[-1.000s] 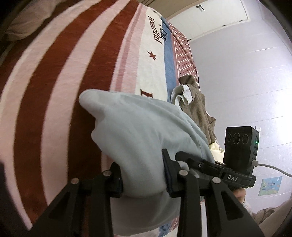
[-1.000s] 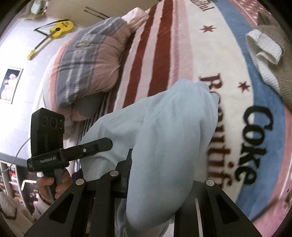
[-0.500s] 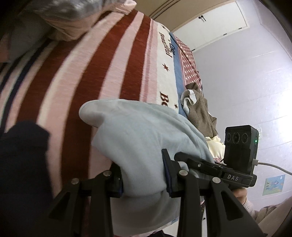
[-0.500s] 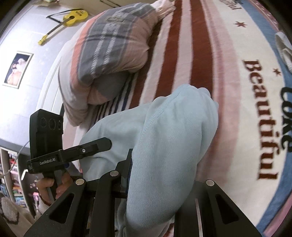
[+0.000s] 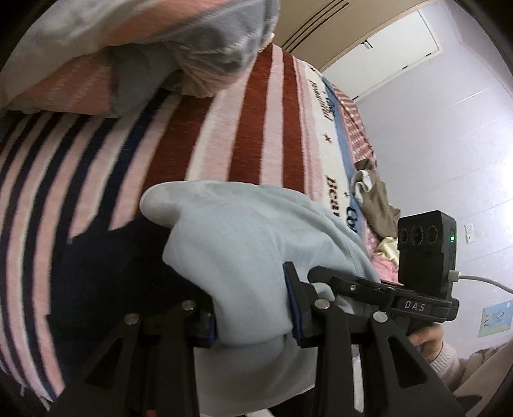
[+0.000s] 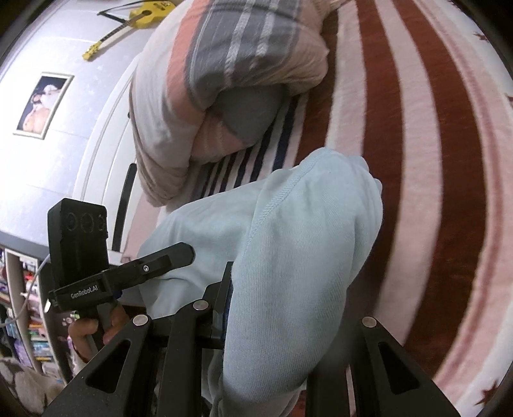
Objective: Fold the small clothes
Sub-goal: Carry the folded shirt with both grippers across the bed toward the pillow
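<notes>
1. Reading the left wrist view first, I see my left gripper (image 5: 253,308) clenched on a bunched fold of the light blue garment (image 5: 243,250), both pads pressing into the cloth.
2. Only this view shows a dark navy cloth (image 5: 105,276) lying on the striped blanket (image 5: 250,128) under the garment's left end, a brown-and-white garment (image 5: 375,205) farther along the bed, and a white door (image 5: 394,48).
3. Only the right wrist view shows a yellow guitar (image 6: 128,22) and a framed picture (image 6: 41,102) on the wall, and a shelf (image 6: 19,308) at lower left.
4. In that view my right gripper (image 6: 282,308) grasps the same garment (image 6: 304,250); its right finger is hidden behind the cloth.
5. The garment hangs bunched between the two grippers above the blanket, its long axis running from one to the other, with a rounded end pointing toward the plaid pillow (image 6: 224,73).
</notes>
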{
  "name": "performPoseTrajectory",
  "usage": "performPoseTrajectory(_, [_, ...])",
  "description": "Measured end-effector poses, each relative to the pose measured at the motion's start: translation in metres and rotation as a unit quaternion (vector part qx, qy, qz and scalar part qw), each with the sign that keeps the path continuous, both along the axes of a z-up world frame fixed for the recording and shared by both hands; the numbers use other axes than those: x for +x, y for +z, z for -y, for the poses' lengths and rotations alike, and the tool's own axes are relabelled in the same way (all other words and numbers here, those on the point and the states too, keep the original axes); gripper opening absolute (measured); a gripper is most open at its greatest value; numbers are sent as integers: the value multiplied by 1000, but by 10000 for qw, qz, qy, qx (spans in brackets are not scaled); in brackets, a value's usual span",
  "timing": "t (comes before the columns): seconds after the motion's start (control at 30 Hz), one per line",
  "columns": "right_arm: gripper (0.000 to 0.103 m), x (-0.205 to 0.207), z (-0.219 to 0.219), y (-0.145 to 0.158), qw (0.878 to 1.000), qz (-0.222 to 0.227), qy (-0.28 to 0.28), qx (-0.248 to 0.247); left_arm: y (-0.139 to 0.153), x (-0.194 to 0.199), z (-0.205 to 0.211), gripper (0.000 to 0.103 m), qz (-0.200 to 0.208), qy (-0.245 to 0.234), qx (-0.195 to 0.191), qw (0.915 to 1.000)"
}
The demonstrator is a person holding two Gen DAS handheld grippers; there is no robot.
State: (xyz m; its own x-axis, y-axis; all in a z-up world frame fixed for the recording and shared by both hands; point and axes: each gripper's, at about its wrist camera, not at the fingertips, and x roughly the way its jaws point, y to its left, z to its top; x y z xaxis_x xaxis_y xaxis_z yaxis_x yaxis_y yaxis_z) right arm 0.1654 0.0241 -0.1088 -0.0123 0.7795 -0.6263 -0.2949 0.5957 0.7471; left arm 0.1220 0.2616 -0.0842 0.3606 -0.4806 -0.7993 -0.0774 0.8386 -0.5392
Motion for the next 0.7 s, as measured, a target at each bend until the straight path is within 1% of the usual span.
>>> performPoseTrajectory(0.07, [16, -8, -19, -2, 10000, -41, -9, -25, -1, -5, -13, 30, -18, -24, 40, 10000])
performPoseTrajectory(0.3, [16, -34, -54, -13, 9994, -323, -100, -32, -9, -22, -58, 30, -187, -82, 129, 9997])
performPoseTrajectory(0.53, [17, -50, -81, -31, 9977, -648, -115, -149, -31, -44, -89, 30, -443, 69, -58, 9990])
performPoseTrajectory(0.7, [17, -58, -93, -31, 9964, -810, -90, -212, -33, -58, -103, 30, -521, 132, -190, 9984])
